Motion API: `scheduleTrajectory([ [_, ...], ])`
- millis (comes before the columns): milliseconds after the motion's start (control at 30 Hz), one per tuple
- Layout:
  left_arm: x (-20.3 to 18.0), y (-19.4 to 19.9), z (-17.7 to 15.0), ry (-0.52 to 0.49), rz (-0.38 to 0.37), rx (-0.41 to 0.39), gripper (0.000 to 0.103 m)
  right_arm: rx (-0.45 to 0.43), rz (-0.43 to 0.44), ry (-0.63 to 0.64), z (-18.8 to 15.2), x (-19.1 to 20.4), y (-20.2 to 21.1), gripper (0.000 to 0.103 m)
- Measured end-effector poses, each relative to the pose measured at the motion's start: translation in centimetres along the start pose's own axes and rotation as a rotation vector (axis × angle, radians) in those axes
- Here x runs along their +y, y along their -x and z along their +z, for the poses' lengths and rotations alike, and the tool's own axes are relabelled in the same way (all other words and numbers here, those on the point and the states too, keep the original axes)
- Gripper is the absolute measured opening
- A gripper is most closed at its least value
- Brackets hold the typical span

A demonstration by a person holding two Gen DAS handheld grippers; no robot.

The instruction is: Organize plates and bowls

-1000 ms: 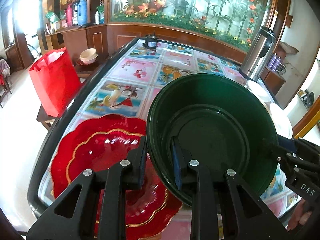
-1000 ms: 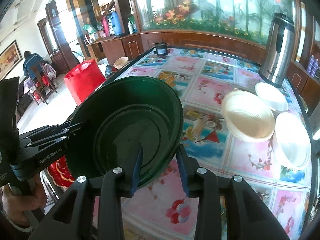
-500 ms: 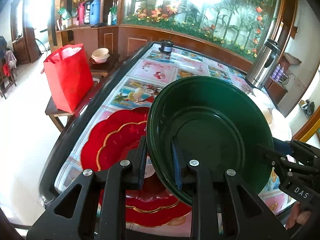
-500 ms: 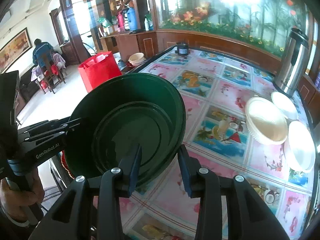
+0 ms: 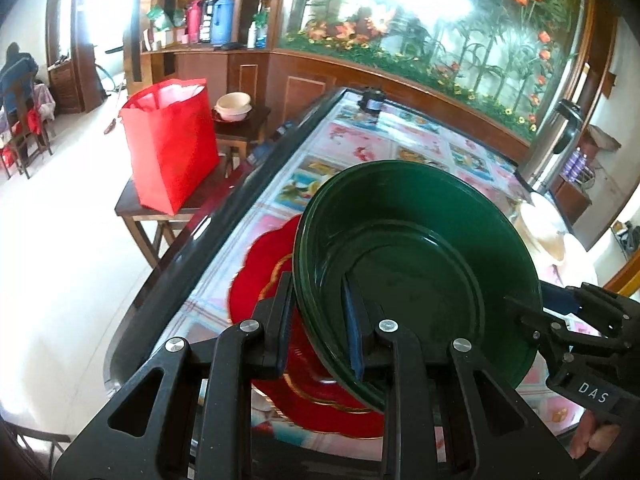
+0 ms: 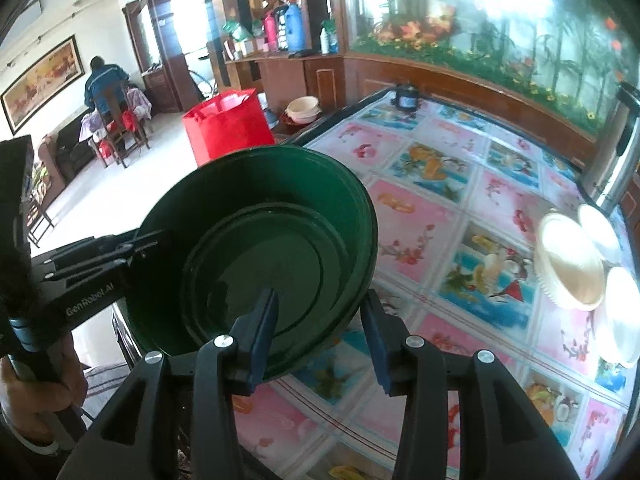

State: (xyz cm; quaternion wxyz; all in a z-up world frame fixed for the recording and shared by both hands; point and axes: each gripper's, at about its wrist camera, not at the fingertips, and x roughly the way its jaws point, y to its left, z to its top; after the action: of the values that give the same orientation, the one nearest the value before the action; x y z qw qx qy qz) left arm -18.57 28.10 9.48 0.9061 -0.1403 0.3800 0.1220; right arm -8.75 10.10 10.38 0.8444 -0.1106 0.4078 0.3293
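Left gripper (image 5: 320, 336): I read it clamped on the near-left rim of the green bowl (image 5: 420, 264), one pad outside the wall, one inside.
Right gripper (image 6: 320, 336): jaws opening; the bowl's rim sits between them, left pad inside the bowl, right pad standing clear of the outer wall.
Green bowl: held tilted above the surface (image 6: 460, 208); from the left wrist camera it overlaps the red plate (image 5: 264, 272). A second green bowl seems nested inside; I cannot tell for sure.
Red plate: scalloped, gold-trimmed, lying flat at the near-left corner of the surface, partly hidden under the bowl.
Surface: glass top over pink and blue picture tiles, dark rim.
Cream bowl (image 6: 570, 268): on the right side, with two white plates (image 6: 600, 232) just beside it.
Steel flask (image 5: 556, 140): upright at the far right edge.
Small dark pot (image 6: 406, 98): far end of the surface.
Red bag (image 5: 168, 144): on a low wooden side table left of the surface.
Background: seated person (image 6: 106, 88) across the room.
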Motion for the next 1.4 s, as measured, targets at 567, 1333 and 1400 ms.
scheduleTrajectory([
  [567,2.1,-3.4,-1.4,0.032,0.04,0.05,0.022,0.108,0.005,0.031,-0.7,2.3,-3.7,0.047],
  [1333,-2.0,0.7,-0.1,-0.069,0.093,-0.164,0.063,0.064,0.065,-0.06,-2.1,-0.5,-0.1,0.066],
  [1400,-3.4,1.0,0.0,-0.092,0.068,-0.171,0.063,0.052,0.056,-0.076,-2.4,-1.3,0.5,0.068],
])
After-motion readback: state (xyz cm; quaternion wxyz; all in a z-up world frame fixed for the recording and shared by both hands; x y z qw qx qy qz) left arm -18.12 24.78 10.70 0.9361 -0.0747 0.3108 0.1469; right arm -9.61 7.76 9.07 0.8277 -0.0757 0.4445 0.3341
